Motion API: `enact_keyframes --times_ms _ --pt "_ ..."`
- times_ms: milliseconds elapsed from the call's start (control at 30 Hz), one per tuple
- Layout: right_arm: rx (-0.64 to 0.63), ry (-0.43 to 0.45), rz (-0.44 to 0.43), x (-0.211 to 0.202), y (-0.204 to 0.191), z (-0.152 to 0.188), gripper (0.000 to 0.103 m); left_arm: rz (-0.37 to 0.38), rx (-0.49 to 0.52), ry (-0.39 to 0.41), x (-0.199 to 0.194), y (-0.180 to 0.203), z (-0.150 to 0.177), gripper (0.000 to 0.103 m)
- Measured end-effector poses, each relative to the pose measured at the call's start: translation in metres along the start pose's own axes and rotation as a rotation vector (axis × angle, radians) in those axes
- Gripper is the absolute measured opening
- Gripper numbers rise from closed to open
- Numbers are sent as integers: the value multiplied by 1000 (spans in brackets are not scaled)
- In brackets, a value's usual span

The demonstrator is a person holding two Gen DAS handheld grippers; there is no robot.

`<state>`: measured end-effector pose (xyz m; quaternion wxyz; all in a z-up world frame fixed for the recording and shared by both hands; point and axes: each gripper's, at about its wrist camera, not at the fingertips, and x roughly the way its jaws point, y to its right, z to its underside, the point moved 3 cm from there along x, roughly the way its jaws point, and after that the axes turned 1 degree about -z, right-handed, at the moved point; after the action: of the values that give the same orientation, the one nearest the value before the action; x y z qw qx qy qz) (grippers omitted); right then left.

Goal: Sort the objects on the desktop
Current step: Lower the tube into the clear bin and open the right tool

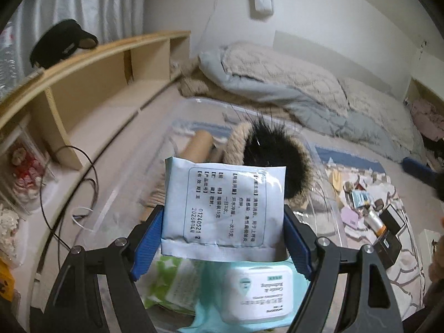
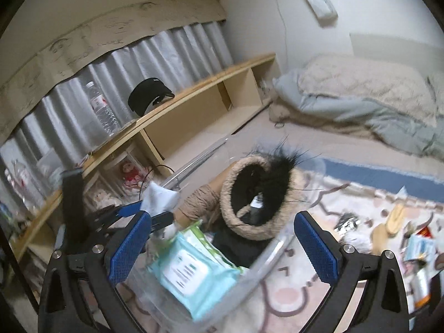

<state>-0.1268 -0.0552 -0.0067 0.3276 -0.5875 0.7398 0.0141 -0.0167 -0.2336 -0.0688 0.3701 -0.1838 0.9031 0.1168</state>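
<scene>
My left gripper [image 1: 223, 240] is shut on a pale blue-white sachet [image 1: 224, 205] printed with black text, its blue pads pressing both side edges. It hangs above a clear plastic bin [image 1: 327, 208]. In the bin lie a teal wet-wipes pack [image 1: 258, 291], a green pack [image 1: 166, 280], a fur-trimmed beige hat [image 1: 266, 149] and a cardboard tube [image 1: 198, 144]. In the right wrist view, my right gripper [image 2: 223, 247] stands open over the bin's near rim [image 2: 266, 252] with nothing gripped. The left gripper [image 2: 149, 213] with the sachet [image 2: 161, 197] shows at its left.
A long wooden shelf [image 1: 83, 63] runs along the left, with a black cap [image 1: 63, 41] and water bottle [image 2: 102, 111] on top. A black cable [image 1: 83, 166] trails beside the bin. Bedding [image 1: 291, 83] lies behind. Several small items [image 1: 369, 208] litter the patterned mat at right.
</scene>
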Motion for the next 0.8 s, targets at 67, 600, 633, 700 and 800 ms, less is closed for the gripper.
enact_keyframes --times_ms 67,600,633,700,800 --pt "1 1 -16 -7 2 1 102 2 4 -41 8 6 1 80" --pt "-57 5 -11 -18 7 6 102 -86 4 -86 18 2 6 100" --pt "-52 -3 -10 -15 8 7 102 -83 2 -76 16 2 6 100" --pt "-42 -30 -27 -8 8 8 102 -76 -5 -56 10 -1 5 100" --pt "-26 -61 -29 2 8 11 102 -71 -16 -27 2 -7 3 99"
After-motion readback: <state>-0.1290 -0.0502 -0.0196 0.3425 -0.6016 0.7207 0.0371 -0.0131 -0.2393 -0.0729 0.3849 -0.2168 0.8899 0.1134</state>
